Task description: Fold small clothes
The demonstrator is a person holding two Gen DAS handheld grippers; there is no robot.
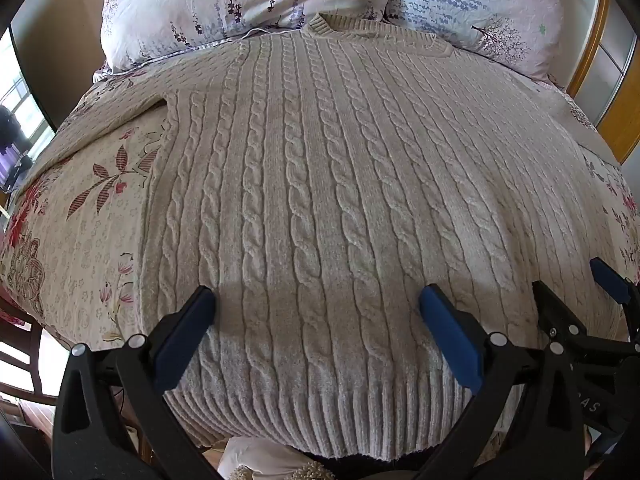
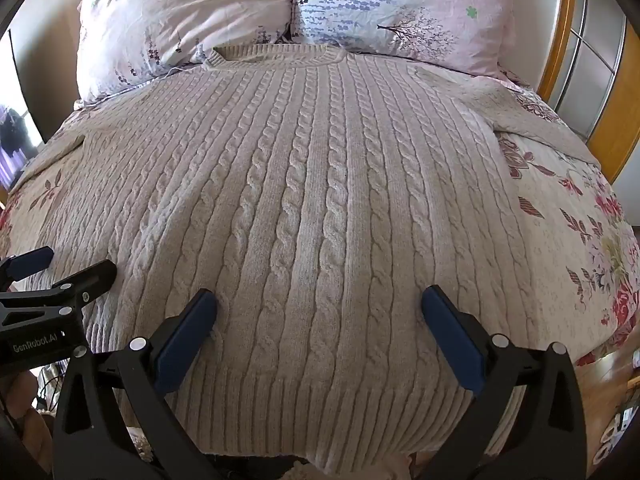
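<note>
Left gripper and right gripper both spread wide, empty, hovering above the hem at frame bottom. Cable-knit sweater lies flat across the floral bedspread, collar by the pillows at top. No fold made; folding all left.

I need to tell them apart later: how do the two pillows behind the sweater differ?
The left pillow has sparse purple flower sprigs; the right pillow has dense blue-violet rows and a bare tree. The left looks paler, the right pinker. Both stand side by side behind the sweater's collar.
</note>
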